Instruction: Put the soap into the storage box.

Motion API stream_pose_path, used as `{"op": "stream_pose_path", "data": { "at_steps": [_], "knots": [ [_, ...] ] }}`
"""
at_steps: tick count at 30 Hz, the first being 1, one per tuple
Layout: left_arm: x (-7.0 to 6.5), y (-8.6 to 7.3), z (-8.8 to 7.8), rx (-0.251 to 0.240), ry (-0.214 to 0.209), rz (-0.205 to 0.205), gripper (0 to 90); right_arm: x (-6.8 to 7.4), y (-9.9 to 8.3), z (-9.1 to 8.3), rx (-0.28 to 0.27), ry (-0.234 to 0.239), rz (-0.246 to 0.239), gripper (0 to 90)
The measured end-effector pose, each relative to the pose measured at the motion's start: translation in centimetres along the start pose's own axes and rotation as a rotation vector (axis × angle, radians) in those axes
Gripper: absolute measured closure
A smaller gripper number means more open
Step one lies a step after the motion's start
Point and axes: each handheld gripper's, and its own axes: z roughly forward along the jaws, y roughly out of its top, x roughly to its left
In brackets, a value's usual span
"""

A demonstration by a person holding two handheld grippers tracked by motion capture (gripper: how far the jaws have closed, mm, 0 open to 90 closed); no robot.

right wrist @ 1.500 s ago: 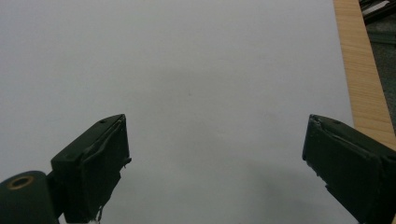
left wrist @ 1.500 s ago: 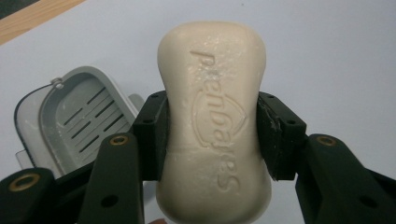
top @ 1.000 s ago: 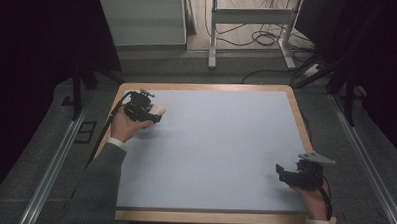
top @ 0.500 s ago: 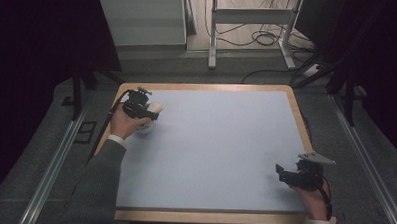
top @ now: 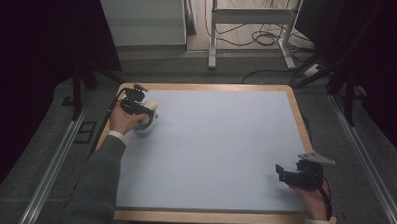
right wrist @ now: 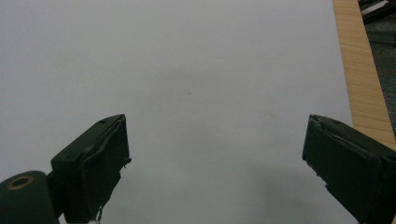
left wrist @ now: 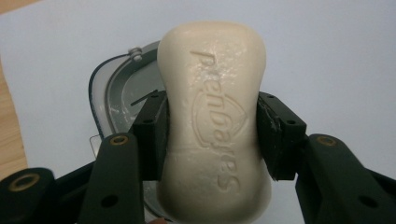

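A cream bar of soap with embossed lettering sits clamped between the two black jaws of my left gripper. Just beneath it lies a clear grey-rimmed soap dish. In the high view the left gripper hovers at the table's far left with the soap over the dish. My right gripper rests at the near right of the table, jaws spread wide and nothing between them. In its own view the right gripper looks over bare pale-blue mat.
The table has a pale-blue mat with a wooden rim. The wooden edge runs along the right of the right gripper view. Beyond the table stand a white cabinet, a metal frame and floor cables.
My left hand has carried the soap a little toward the near side and downward, closer over the dish. The right gripper has stayed put.
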Motion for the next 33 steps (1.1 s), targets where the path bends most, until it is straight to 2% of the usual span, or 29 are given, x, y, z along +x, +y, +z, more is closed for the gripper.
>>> {"op": "stream_pose_path", "data": {
  "at_steps": [6,11,15,17,18,20,21,23,25,26,30,31,32,33],
  "knots": [
    [0.6,0.1,0.8,0.011,0.011,-0.030,49.5,0.1,0.0,0.1,0.003,0.002,-0.006,7.1],
    [1.0,-0.1,1.6,0.041,0.021,-0.035,49.5,0.0,0.0,0.1,0.003,0.000,-0.004,7.1],
    [1.1,-0.5,2.2,0.055,0.011,-0.040,49.2,0.0,0.0,0.0,0.003,0.000,-0.005,7.1],
    [1.0,-0.6,2.2,0.036,0.008,-0.046,46.5,0.0,0.0,0.1,0.003,-0.002,-0.005,7.1],
    [0.9,-0.6,1.7,-0.001,-0.015,-0.055,44.1,0.0,-0.1,0.1,0.003,0.000,-0.004,7.1],
    [0.6,-0.5,1.0,-0.026,-0.047,-0.052,39.6,0.0,-0.1,0.1,0.004,-0.001,-0.003,7.1],
    [0.6,-0.5,1.0,-0.026,-0.047,-0.052,38.1,0.0,-0.1,0.1,0.004,-0.001,-0.003,7.1],
    [0.4,-0.5,0.2,-0.059,-0.075,-0.053,36.5,0.1,-0.1,0.1,0.005,-0.002,-0.004,7.1],
    [0.1,-0.6,-0.5,-0.073,-0.091,-0.039,34.4,0.1,0.0,0.1,0.002,-0.001,-0.005,7.1],
    [-0.4,-0.9,-1.1,-0.087,-0.102,-0.019,32.8,0.1,0.0,0.0,0.002,0.000,-0.006,7.1],
    [-1.3,-1.7,-1.9,-0.114,-0.131,0.012,30.0,0.0,-0.1,0.1,0.003,-0.002,-0.005,7.1],
    [-2.0,-2.4,-2.1,-0.119,-0.140,0.052,29.0,0.0,-0.1,0.1,0.003,-0.001,-0.004,7.1],
    [-2.0,-2.4,-2.1,-0.119,-0.140,0.052,28.6,0.0,0.0,0.0,0.001,-0.002,-0.003,7.1],
    [-2.4,-2.8,-2.3,-0.126,-0.146,0.071,28.5,0.0,-0.1,0.0,-0.007,-0.004,-0.006,7.1]
  ]
}}
